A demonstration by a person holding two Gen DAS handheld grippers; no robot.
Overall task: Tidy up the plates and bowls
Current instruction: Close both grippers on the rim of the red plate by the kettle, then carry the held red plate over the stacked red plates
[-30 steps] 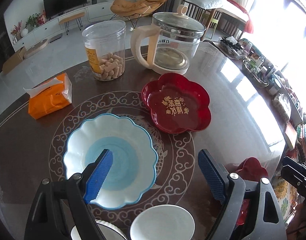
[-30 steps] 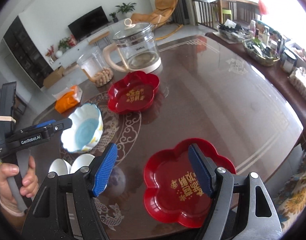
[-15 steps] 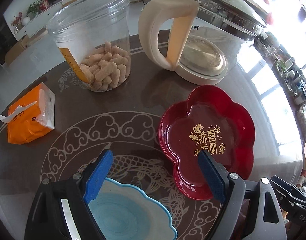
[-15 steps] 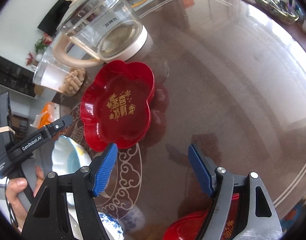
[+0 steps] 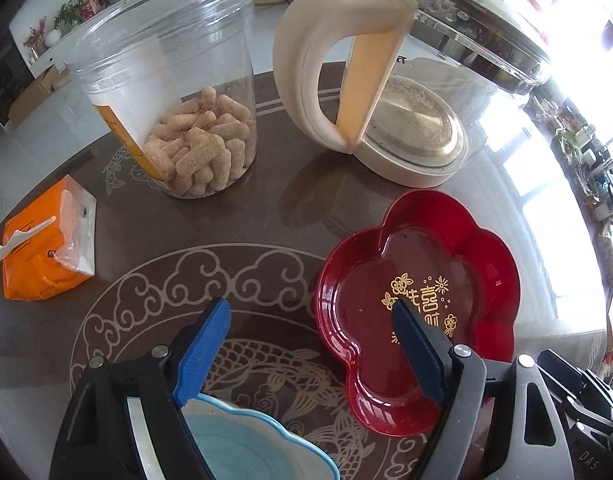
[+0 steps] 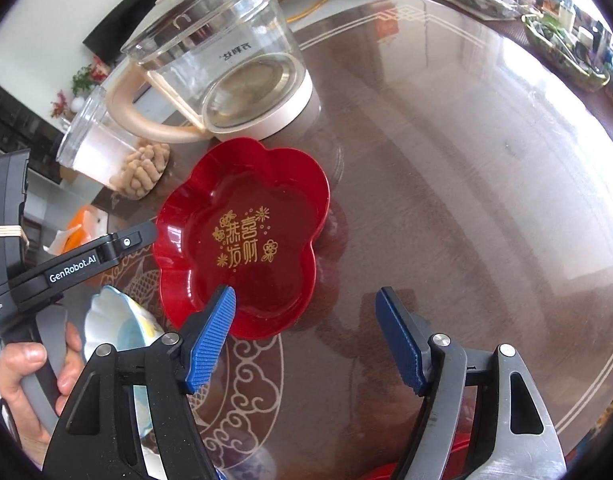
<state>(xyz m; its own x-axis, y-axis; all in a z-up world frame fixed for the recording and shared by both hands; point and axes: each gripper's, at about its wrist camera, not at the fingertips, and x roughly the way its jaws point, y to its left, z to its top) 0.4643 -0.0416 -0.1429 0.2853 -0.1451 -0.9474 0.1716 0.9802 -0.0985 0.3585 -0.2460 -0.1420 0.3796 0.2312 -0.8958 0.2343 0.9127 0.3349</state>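
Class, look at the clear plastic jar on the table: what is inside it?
The clear plastic jar holds pale, sugar-coated finger-shaped biscuits piled in its lower part. A yellow label hides part of the pile.

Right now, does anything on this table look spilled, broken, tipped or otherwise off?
Nothing stands out. The red flower-shaped plate sits flat and empty, the glass kettle and the snack jar stand upright, the blue and white bowl looks intact, and the orange tissue pack lies on the table. No spills or cracks are visible.
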